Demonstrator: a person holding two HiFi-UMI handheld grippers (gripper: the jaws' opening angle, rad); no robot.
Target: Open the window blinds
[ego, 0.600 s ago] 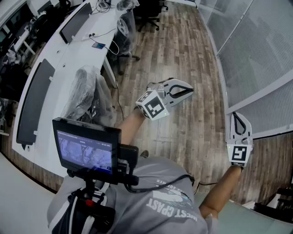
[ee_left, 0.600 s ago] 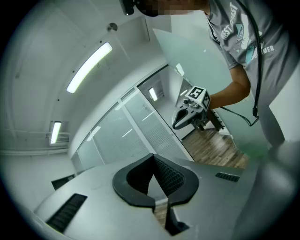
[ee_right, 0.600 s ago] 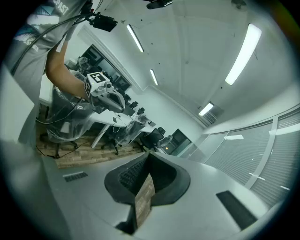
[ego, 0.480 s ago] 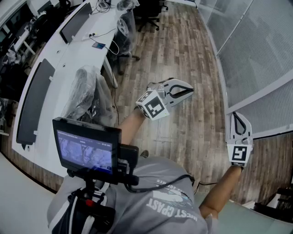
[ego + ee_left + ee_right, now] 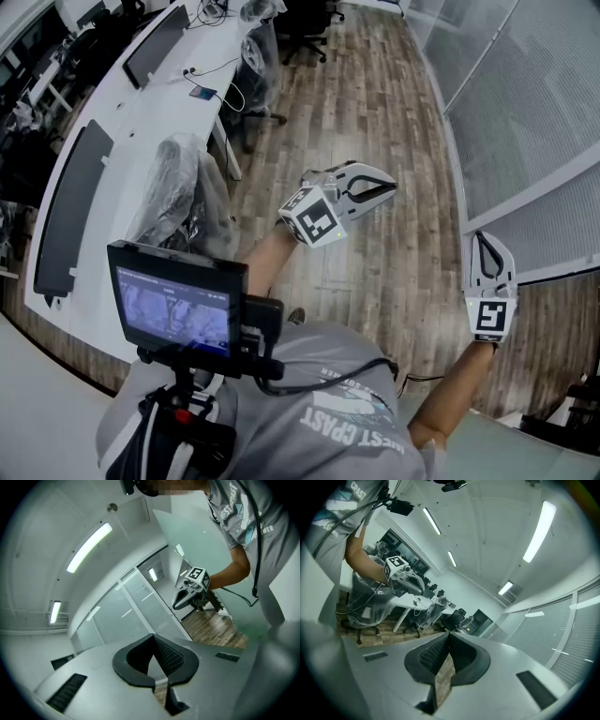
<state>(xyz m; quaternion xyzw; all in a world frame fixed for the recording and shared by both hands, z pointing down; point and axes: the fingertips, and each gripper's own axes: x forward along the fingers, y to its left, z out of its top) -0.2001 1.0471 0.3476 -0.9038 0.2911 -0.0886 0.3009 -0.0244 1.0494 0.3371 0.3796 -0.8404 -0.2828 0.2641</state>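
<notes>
The window blinds (image 5: 539, 98) hang shut behind glass panels along the right side of the room; they also show as slatted blinds (image 5: 154, 611) and, at the far right, as blinds (image 5: 565, 630) in the two gripper views. My left gripper (image 5: 387, 185) is held out over the wooden floor, pointing toward the glass wall, jaws together with nothing in them (image 5: 153, 637). My right gripper (image 5: 480, 235) is nearer the blinds, its tip just short of the lower window frame, jaws also together and empty (image 5: 449, 634). Neither gripper touches the blinds.
A long white desk (image 5: 122, 127) with dark monitors (image 5: 70, 211) runs along the left. Plastic-covered chairs (image 5: 183, 187) stand beside it and black office chairs (image 5: 305, 33) at the far end. A wooden floor (image 5: 375, 103) lies between desk and glass wall.
</notes>
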